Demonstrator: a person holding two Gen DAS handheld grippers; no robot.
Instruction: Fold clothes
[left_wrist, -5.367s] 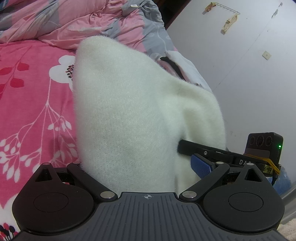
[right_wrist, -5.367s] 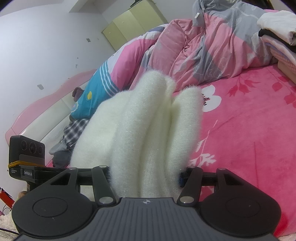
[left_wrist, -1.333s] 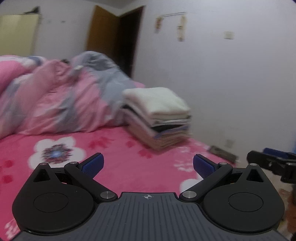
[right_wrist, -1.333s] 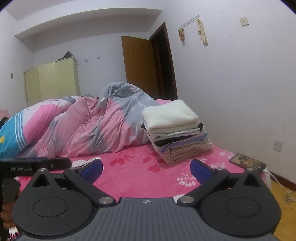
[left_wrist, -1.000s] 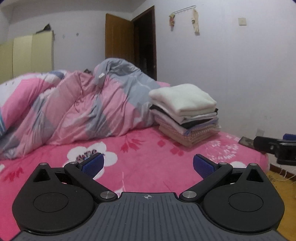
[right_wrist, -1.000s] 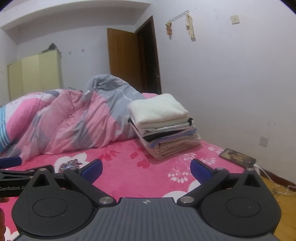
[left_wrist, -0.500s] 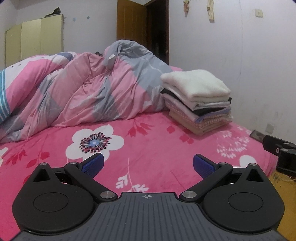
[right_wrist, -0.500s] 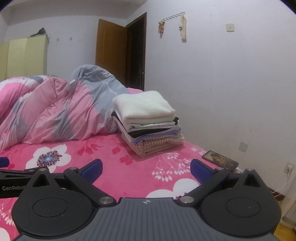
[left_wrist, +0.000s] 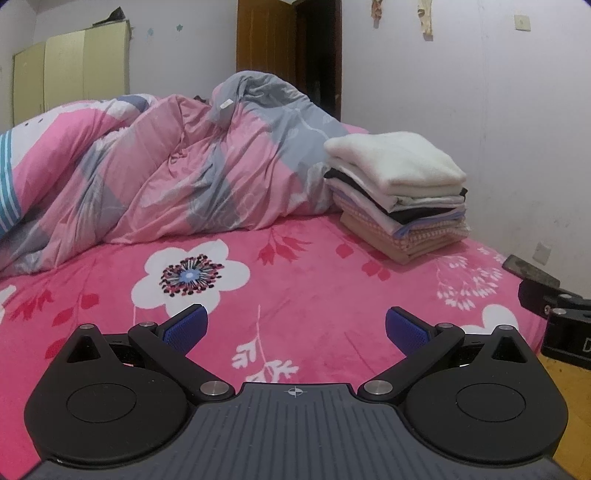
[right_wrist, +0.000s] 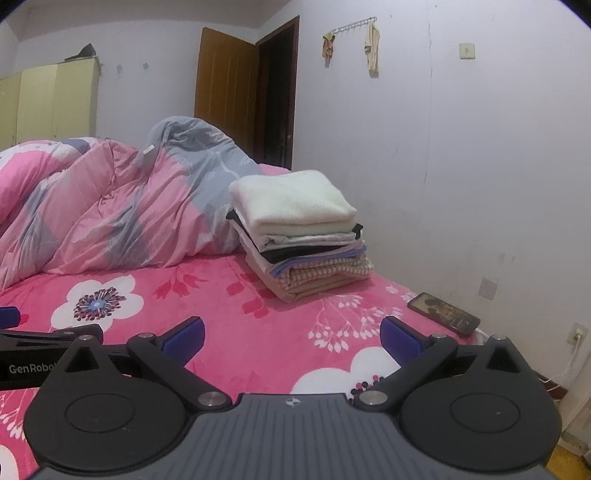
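Both views look across a bed covered by a pink floral plush sheet (left_wrist: 303, 288). The left gripper (left_wrist: 294, 329) and the right gripper (right_wrist: 291, 338) hover above the sheet's near edge, each with its blue-padded jaws spread wide and nothing between them.

The task's clothes form a squared stack of folded garments (right_wrist: 301, 240) near the far right corner of the bed, close to the white wall. A fluffy cream-white knitted top (left_wrist: 397, 162) lies folded on its summit, over white, black, lilac and checked beige layers. No loose garment shows on the open sheet between grippers and stack; whether more clothes wait out of view cannot be told.

A crumpled pink-and-grey quilt (left_wrist: 192, 170) is heaped along the far side, touching the stack's left flank. A dark mobile phone (right_wrist: 443, 313) lies at the right edge of the bed.

Risks, as a judgement: the stack is tall and its soft, thick top layer sits slightly askew, so a nudge from a gripper or a tug on the quilt could topple it toward the right edge. A careless sweep along that edge could knock the phone to the floor.
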